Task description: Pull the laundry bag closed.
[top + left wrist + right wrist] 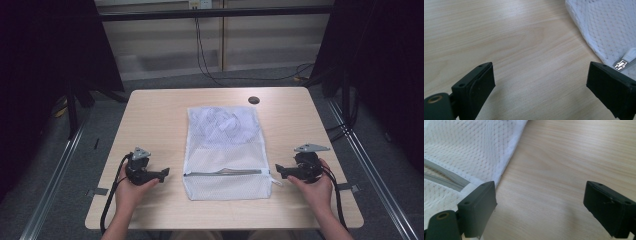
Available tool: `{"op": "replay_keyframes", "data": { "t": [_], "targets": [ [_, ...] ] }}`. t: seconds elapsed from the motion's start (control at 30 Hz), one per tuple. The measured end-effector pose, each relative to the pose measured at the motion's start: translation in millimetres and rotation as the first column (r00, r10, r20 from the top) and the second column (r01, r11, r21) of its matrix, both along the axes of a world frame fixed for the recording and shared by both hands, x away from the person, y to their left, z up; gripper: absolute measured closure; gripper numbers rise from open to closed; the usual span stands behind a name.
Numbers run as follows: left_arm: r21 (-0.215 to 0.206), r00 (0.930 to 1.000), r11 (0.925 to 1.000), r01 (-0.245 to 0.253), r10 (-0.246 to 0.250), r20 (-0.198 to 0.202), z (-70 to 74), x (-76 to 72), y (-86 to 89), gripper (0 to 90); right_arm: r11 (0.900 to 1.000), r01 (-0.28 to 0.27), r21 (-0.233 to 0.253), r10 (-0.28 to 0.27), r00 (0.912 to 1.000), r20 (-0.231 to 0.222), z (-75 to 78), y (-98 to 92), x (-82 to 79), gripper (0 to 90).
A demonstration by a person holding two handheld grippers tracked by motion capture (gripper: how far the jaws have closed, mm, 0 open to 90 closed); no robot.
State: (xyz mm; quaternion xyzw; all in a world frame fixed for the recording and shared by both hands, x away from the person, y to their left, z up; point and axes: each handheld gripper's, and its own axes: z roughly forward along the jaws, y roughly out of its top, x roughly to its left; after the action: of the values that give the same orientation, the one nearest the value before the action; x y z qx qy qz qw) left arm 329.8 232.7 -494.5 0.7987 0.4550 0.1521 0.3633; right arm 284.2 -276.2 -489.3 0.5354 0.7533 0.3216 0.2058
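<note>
- Left gripper (164,173) sat on the table (150,115) just off the left edge of the white mesh laundry bag (225,150), jaws spread wide with nothing between them, pointing inward at the bag.
- Right gripper (278,171) mirrored it on the other side, jaws also wide and empty, nose aimed at the bag's right edge.
- Bag lay flat in the middle of the table, between the two grippers, long axis running away from the person toward the far edge. Looked like some crumpled white stuff was bunched in the far half.
- Grey zipper (225,173) ran crosswise near the bag's near end, so pretty much on the line between the two grippers. Its long axis was left-right, at right angles to the bag's.
- From the left gripper view, the zipper's white-tabbed pull (625,60) was right by the far-side jaw, just beyond it and not touching.
- From the right gripper view, the other zipper end (446,180) sat just past the near-side jaw.
- My guess: both were about equally close, but the left one was the one next to the pull, so it'd probably do the unzipping while the right pinned the opposite end.
</note>
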Motion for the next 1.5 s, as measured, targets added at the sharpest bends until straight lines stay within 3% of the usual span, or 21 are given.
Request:
{"op": "replay_keyframes", "data": {
  "t": [0.33,0.43,0.7,0.8,0.87,1.03,1.33,1.5],
  "targets": [
    [-0.031,0.9992,0.9991,0.029,-0.030,-0.025,3.1,-3.7,-3.4,7.0,0.999,-0.021,0.032,0.021,0.9997,0.014,10.9,12.1,-2.0,11.5],
    [-0.037,0.9989,0.9986,0.038,-0.039,-0.027,3.6,-5.3,-5.4,6.1,0.998,-0.054,0.032,0.053,0.9982,0.028,18.1,21.4,-2.9,12.1],
    [-0.032,0.9980,0.9975,0.064,-0.064,0.001,6.7,-6.0,-5.8,4.3,0.994,-0.105,0.020,0.104,0.9944,0.018,22.6,45.7,0.2,12.4],
    [-0.038,0.9985,0.9978,0.054,-0.054,-0.007,7.1,-6.1,-4.1,4.4,0.992,-0.116,0.041,0.116,0.9932,0.013,23.8,58.5,4.7,12.4],
    [-0.010,0.9975,0.9974,0.071,-0.071,0.003,7.5,-6.1,-1.4,4.3,0.991,-0.122,0.054,0.122,0.9925,0.003,23.7,64.5,6.8,12.4],
    [-0.069,0.9969,0.9948,0.075,-0.073,0.027,9.0,-7.3,-1.4,4.8,0.989,-0.143,0.046,0.143,0.9898,0.001,26.0,78.4,10.0,12.4],
    [-0.081,0.9977,0.9945,0.067,-0.066,0.019,11.5,-9.0,-0.3,5.0,0.986,-0.157,0.054,0.157,0.9876,0.005,32.1,94.0,13.4,12.4],
    [-0.067,0.9968,0.9947,0.078,-0.076,0.024,14.0,-9.7,0.7,6.7,0.982,-0.178,0.058,0.178,0.9839,0.004,33.2,109.2,15.8,12.4]
  ]
}}
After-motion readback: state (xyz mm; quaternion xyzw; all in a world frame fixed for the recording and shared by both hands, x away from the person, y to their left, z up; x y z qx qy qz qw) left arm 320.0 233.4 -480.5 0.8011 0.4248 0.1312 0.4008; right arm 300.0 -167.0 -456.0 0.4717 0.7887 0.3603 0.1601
